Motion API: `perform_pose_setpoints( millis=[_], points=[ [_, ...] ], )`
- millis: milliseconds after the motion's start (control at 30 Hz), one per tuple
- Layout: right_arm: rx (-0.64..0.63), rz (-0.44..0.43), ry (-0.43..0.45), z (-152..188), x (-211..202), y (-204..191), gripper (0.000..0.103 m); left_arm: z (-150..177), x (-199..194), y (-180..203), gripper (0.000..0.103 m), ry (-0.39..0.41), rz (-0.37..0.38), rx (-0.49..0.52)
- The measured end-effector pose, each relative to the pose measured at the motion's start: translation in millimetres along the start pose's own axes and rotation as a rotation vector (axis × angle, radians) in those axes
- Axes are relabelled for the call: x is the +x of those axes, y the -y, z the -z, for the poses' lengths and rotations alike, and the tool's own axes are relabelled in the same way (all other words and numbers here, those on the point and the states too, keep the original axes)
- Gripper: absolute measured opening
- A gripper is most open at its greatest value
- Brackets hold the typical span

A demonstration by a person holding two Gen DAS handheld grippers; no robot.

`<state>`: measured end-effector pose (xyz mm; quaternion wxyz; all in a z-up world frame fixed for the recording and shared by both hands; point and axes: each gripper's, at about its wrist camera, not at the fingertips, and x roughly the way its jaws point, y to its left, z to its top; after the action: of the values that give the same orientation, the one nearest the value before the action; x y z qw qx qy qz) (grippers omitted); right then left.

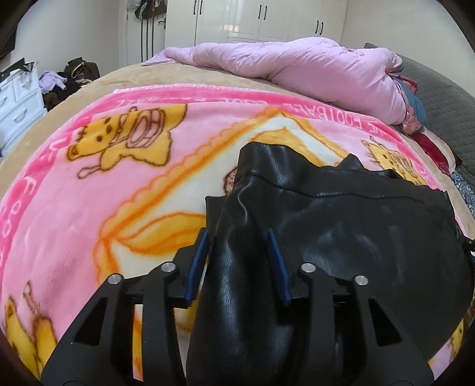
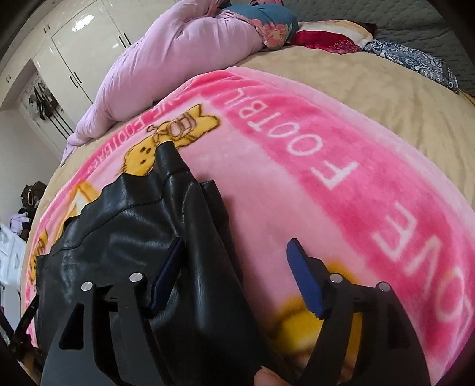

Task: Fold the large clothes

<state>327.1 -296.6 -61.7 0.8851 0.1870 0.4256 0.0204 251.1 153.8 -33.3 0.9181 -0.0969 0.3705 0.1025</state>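
A black leather-look garment lies on a pink cartoon blanket on the bed. My left gripper straddles a raised fold of the garment's left side; its blue pads stand apart with the fold between them, not pinched. In the right wrist view the garment fills the lower left. My right gripper is wide open over the garment's right edge, its left finger on the black fabric and its right finger over the blanket.
A rolled lilac duvet lies across the far side of the bed. Pillows and folded cloths sit by the grey headboard. White wardrobes stand behind; a white dresser with clutter stands at the left.
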Motion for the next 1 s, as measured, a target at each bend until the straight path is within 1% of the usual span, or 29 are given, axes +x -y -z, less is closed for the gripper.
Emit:
perform_pose_setpoints(
  millis=[67,133,267,333,400,467,500,633,733,867,933,1000],
  points=[
    [-0.003,-0.003,0.007,4,-10,-1,0.07,2,-3,0,0.041,0.0,0.0,-0.001],
    [-0.017,-0.005,0.02,9,-21,-2,0.07,4,-9,0,0.052,0.001,0.006,-0.003],
    [-0.034,-0.025,0.059,13,-40,-6,0.073,8,-22,3,0.06,0.011,0.012,0.003],
    [-0.044,-0.035,0.097,14,-52,-8,0.074,11,-30,5,0.065,0.019,0.018,0.006],
    [-0.065,-0.038,0.137,16,-64,-12,0.075,13,-40,6,0.066,0.031,0.027,0.01],
    [-0.089,-0.041,0.168,18,-73,-17,0.075,15,-49,9,0.069,0.041,0.033,0.018],
    [-0.111,-0.042,0.188,21,-79,-20,0.075,15,-51,10,0.074,0.044,0.037,0.021],
    [-0.198,-0.048,0.235,31,-95,-34,0.075,19,-67,18,0.076,0.065,0.051,0.046],
    [-0.266,-0.056,0.258,42,-104,-46,0.075,22,-75,26,0.08,0.072,0.061,0.065],
    [-0.316,-0.085,0.254,59,-109,-59,0.075,27,-84,37,0.081,0.079,0.076,0.097],
    [-0.336,-0.103,0.241,67,-109,-65,0.075,30,-88,42,0.085,0.08,0.079,0.109],
    [-0.362,-0.109,0.234,75,-110,-71,0.075,33,-92,47,0.085,0.086,0.087,0.118]
  ],
)
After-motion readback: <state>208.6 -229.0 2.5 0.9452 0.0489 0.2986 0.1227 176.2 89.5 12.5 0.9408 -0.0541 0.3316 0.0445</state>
